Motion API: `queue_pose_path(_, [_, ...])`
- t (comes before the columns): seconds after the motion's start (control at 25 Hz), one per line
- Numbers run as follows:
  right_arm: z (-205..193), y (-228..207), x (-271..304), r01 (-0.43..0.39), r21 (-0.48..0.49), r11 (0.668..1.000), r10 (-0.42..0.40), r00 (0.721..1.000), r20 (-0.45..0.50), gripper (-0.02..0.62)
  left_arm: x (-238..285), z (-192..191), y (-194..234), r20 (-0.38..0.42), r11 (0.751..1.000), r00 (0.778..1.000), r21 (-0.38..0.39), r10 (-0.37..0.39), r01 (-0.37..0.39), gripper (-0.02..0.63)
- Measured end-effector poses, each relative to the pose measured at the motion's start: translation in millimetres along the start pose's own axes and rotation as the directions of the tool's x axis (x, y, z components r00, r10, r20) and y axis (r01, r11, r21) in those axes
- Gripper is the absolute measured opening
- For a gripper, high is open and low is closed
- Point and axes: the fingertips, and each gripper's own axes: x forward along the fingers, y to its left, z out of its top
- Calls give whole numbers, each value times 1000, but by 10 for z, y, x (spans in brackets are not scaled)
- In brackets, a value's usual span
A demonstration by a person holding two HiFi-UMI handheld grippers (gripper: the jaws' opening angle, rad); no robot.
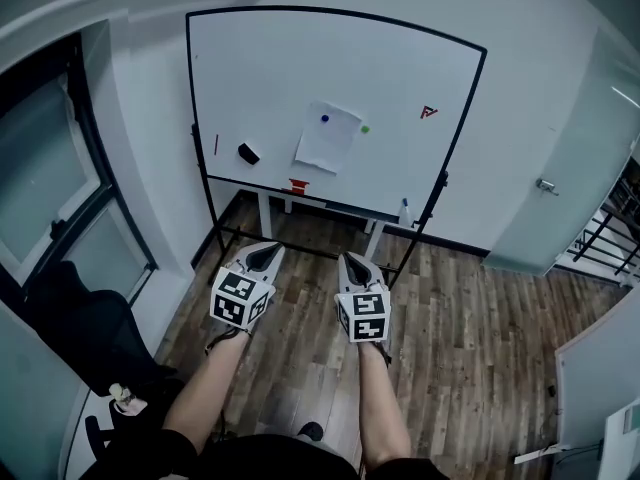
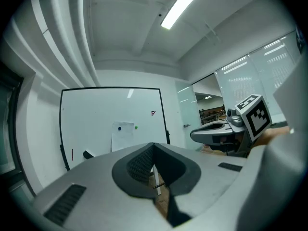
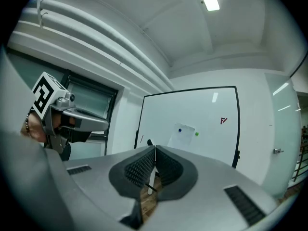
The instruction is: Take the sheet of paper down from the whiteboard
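Two grippers face the far black-framed whiteboard [image 1: 270, 78].
Left gripper [image 1: 266, 255] and right gripper [image 1: 351, 264]: jaws together, empty; white paper sheet [image 1: 328, 140] hangs under a round blue magnet [image 1: 325, 119].

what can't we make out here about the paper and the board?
Sheet of paper: any print on it, too small in all three views.
Green magnet: on the sheet's edge or just beside it, too small in the head view.
Red mark on the whiteboard: too small to read.
Most of the board's lower edge: hidden behind the left gripper and right gripper in their own views.
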Motion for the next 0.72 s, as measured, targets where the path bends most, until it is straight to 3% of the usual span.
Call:
queue_pose_path(0.4, [-148,-469,304,-86,52,995,87,996,-9,25,591,42,-10,15,987,994,-128,104,-101,20])
queue_pose_path(0.6, [-184,-542,421,-103,50,993,105,993,-43,25,761,51,-122,38,982,999,-186,25,-18,20])
queue_pose_path(0.72, [-207,-544,497,-93,68,993,96,994,-45,25,832,22,-105,28,983,999,-182,-23,28,20])
